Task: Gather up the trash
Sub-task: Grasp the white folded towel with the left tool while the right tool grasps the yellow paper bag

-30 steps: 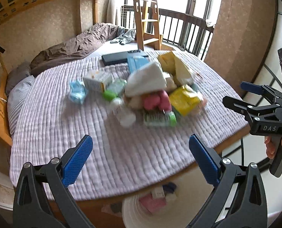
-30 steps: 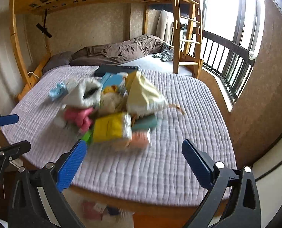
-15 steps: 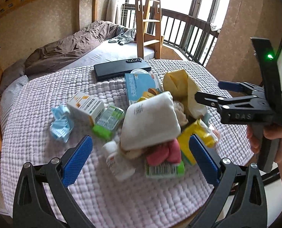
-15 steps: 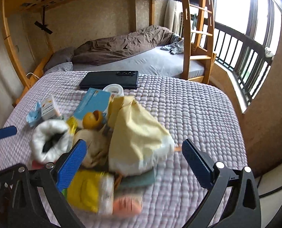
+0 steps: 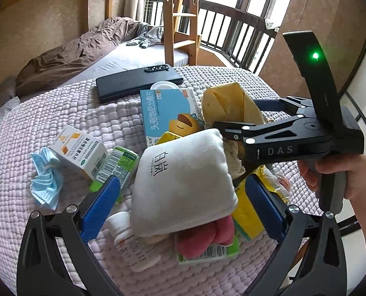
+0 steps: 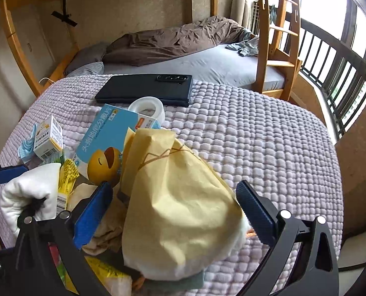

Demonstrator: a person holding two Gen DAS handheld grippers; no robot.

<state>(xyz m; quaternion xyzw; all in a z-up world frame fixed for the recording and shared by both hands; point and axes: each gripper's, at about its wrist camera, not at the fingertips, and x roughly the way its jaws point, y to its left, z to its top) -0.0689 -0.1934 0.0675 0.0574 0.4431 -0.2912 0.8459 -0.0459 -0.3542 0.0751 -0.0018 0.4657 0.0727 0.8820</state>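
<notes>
**Both grippers now down on the trash heap**

A second ago my grippers hung back past the table edge with the whole heap ahead; now both are in among it. My left gripper [image 5: 183,198] has its jaws spread wide around the white plush slipper [image 5: 183,172], pads either side, whether touching I cannot tell. Under the slipper lie a pink item [image 5: 205,236] and a white pill bottle [image 5: 131,244]. My right gripper [image 6: 174,211] is likewise spread, straddling the yellow paper bag [image 6: 178,212], gripping nothing.

Just left of the slipper sit a green carton [image 5: 120,162], a white medicine box [image 5: 78,151] and a crumpled blue face mask [image 5: 46,180]. Beyond, the blue tablet box [image 5: 168,113] leans against the bag, with a tape roll [image 6: 147,107] behind it. Farthest on the quilted cover [image 6: 257,135] lies a black phone [image 6: 145,90].
</notes>
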